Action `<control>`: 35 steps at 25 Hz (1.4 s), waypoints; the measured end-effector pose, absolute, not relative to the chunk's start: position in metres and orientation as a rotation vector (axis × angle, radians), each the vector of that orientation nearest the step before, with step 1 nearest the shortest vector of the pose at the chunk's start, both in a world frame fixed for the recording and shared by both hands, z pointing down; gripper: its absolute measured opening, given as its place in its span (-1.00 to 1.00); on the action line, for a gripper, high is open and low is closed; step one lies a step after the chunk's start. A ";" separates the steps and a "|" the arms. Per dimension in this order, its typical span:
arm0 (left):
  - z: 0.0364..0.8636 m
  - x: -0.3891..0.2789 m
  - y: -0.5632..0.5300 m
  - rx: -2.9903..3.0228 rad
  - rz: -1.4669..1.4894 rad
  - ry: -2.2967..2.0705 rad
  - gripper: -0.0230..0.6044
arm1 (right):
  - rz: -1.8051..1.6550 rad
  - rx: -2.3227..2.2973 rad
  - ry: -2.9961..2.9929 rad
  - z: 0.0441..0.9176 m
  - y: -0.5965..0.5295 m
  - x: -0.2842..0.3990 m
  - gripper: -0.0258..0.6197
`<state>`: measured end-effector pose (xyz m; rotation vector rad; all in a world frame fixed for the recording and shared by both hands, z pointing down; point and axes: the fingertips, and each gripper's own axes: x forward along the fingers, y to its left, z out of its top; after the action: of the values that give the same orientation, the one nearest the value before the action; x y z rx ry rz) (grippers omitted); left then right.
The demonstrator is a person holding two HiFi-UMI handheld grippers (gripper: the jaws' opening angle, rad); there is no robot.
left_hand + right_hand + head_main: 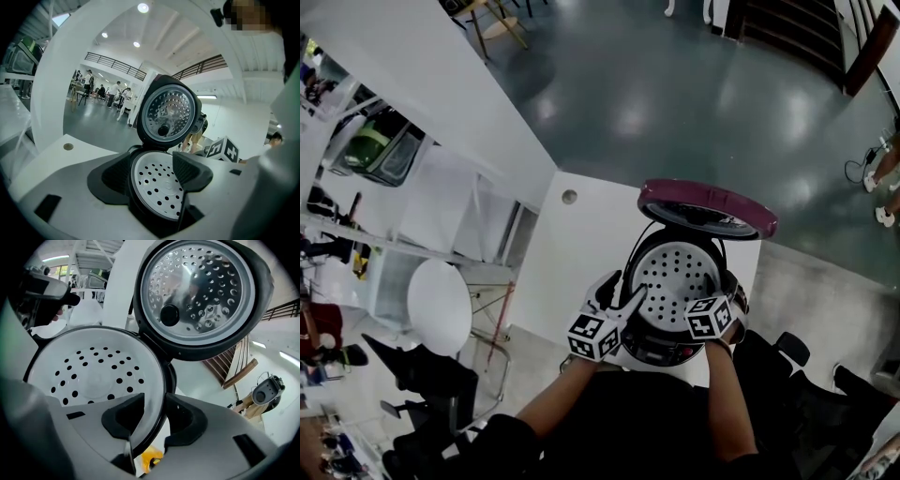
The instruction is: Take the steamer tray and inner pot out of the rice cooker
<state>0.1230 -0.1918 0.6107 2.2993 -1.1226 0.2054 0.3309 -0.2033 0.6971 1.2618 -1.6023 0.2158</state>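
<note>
Now — right gripper (152, 420) pinches steamer tray (93, 376) rim | left gripper (154, 173) wide, empty | risk: our one-sided lift could tilt it, wedging it in the rice cooker (654, 349).

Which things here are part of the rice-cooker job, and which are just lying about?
Job: rice cooker, its open lid, steamer tray, left tool open around the tray's rim, right tool shut on that rim.
Lying about: round white stool, table's cable hole.
</note>
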 end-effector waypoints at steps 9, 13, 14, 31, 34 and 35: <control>0.611 0.117 -0.189 2.287 0.208 -1.147 -0.09 | 0.117 1.262 -1.590 0.692 -0.208 0.333 -0.61; 0.609 0.117 -0.190 2.288 0.204 -1.153 -0.09 | 0.070 1.292 -1.609 0.677 -0.212 0.330 -0.66; 0.608 0.116 -0.191 2.290 0.202 -1.155 -0.09 | 0.056 1.295 -1.615 0.673 -0.214 0.329 -0.67; 0.601 0.123 -0.192 2.302 0.192 -1.172 -0.09 | -0.173 1.422 -1.766 0.602 -0.231 0.305 -0.82; 0.599 0.122 -0.191 2.302 0.190 -1.181 -0.09 | -0.210 1.414 -1.783 0.594 -0.232 0.298 -0.83; 0.598 0.121 -0.191 2.301 0.187 -1.183 -0.09 | -0.217 1.410 -1.785 0.592 -0.232 0.297 -0.83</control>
<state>0.1214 -0.1909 0.5979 2.3007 -1.1831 0.1867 0.2973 -0.2317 0.5922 1.4104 -1.7852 -0.2174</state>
